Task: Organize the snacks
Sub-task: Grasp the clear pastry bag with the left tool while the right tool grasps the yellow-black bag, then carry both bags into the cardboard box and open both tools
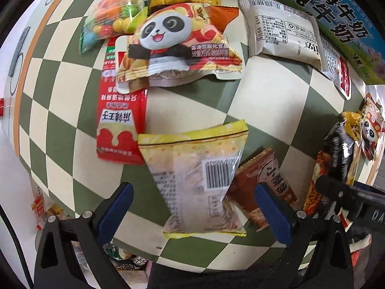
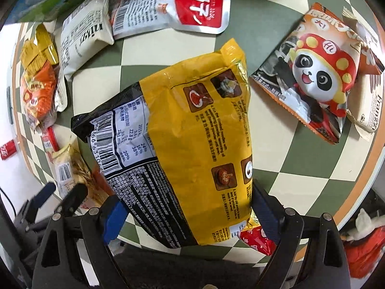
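Snacks lie scattered over a checkered table (image 1: 192,110). Left gripper (image 1: 192,204) points straight down over a pale yellow packet (image 1: 197,180), jaws wide, pads clear of it on both sides, nothing held. Right gripper (image 2: 187,207) straddles a big yellow-black noodle bag (image 2: 182,144); right pad sits at the bag's edge, left pad shows a gap, so I read it as open, not gripping. Bag partly covers a red packet (image 2: 257,240) near the right pad. Risks, as I judge them: right jaws may pinch the red packet together with the bag and drag both. Bag is wide and slack, so an edge grip could slip or let it swing into the panda packet (image 2: 320,77). Left side: a brown packet (image 1: 264,187) lies tucked just under the yellow one, beside the right pad; closing there could snag it too. Grippers work close together, each visible in the other's view, so collision is possible.
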`<state>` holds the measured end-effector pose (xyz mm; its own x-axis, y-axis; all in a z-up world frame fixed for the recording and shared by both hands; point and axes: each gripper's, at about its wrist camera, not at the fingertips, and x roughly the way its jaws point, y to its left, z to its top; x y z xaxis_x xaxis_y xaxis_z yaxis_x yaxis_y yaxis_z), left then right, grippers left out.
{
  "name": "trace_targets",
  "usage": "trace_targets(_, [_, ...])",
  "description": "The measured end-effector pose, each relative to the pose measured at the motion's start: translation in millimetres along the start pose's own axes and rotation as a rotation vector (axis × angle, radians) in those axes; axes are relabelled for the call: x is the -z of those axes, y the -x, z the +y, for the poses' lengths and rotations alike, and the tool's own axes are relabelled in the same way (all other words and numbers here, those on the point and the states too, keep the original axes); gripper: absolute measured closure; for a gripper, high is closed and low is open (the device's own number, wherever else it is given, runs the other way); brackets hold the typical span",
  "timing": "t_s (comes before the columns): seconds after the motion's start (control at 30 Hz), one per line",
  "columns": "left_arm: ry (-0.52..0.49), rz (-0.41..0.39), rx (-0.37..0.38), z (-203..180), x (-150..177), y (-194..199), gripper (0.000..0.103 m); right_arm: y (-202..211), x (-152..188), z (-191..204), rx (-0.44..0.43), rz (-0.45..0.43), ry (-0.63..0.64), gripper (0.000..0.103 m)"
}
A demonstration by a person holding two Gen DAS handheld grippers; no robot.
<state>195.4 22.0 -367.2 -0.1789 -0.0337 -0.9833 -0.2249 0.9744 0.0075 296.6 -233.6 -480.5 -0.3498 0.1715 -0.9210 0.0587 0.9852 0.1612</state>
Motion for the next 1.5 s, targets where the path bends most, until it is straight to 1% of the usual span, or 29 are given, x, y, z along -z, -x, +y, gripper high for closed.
trace_targets(0.07, [-0.003, -0.009, 0.012, -1, -5, 0, 0.0, -4, 3, 2, 0.016, -0.002, 0.011, 0.009])
trace_targets(0.1, [-0.005, -0.009, 0.012, -2, -7, -1, 0.003, -8, 15, 19, 0.019, 0.002, 0.015, 0.009])
trace_targets(0.13, [-0.006, -0.008, 0.012, -4, -9, -2, 0.008, -15, 21, 26, 0.023, 0.006, 0.016, 0.009])
trace_targets(0.2, [-0.014, 0.002, 0.001, -5, -13, -6, 0.028, -27, 26, 34, 0.032, 0.009, 0.014, 0.009])
trace_targets(0.23, [-0.02, 0.002, -0.012, -5, -18, -6, 0.033, -29, 26, 36, 0.039, 0.007, 0.015, 0.009])
trace_targets(0.27, [-0.023, 0.0, -0.021, -4, -18, -6, 0.045, -33, 26, 37, 0.043, 0.006, 0.017, 0.009])
trace_targets(0.33, [-0.022, -0.002, -0.018, -2, -19, -6, 0.048, -39, 26, 39, 0.055, 0.0, 0.02, 0.01])
trace_targets(0.4, [-0.02, -0.007, -0.022, 2, -19, -4, 0.054, -34, 31, 44, 0.071, -0.013, 0.03, 0.011])
trace_targets(0.43, [-0.02, -0.011, -0.021, 4, -19, -2, 0.054, -20, 44, 52, 0.083, -0.023, 0.034, 0.012])
trace_targets(0.5, [-0.023, -0.022, -0.021, 8, -17, 6, 0.056, -12, 60, 69, 0.098, -0.042, 0.04, 0.013])
trace_targets(0.57, [-0.029, -0.036, -0.028, 4, -20, 15, 0.057, -8, 70, 75, 0.104, -0.059, 0.04, 0.013])
trace_targets(0.67, [-0.049, -0.06, -0.046, 10, -16, 35, 0.058, 8, 85, 81, 0.076, -0.072, 0.018, 0.013])
trace_targets(0.8, [-0.089, -0.13, -0.057, 5, -16, 74, 0.058, 21, 98, 75, 0.01, -0.09, -0.03, 0.014])
trace_targets(0.97, [-0.149, -0.234, -0.038, -9, -18, 128, 0.058, 49, 116, 76, -0.065, -0.146, -0.064, 0.014])
trace_targets(1.03, [-0.173, -0.275, -0.03, -30, -17, 142, 0.058, 63, 124, 76, -0.104, -0.171, -0.076, 0.014])
trace_targets(1.13, [-0.214, -0.335, -0.01, -57, -24, 165, 0.058, 91, 135, 74, -0.159, -0.223, -0.095, 0.014])
trace_targets(1.23, [-0.253, -0.386, 0.006, -75, -28, 193, 0.058, 118, 145, 70, -0.216, -0.278, -0.119, 0.014])
trace_targets(1.33, [-0.287, -0.417, 0.021, -87, -41, 214, 0.058, 152, 151, 64, -0.272, -0.34, -0.139, 0.014])
trace_targets(1.37, [-0.295, -0.417, 0.033, -91, -47, 220, 0.058, 171, 152, 59, -0.288, -0.355, -0.145, 0.014])
trace_targets(1.5, [-0.323, -0.401, 0.084, -106, -83, 240, 0.058, 219, 150, 58, -0.362, -0.428, -0.174, 0.014])
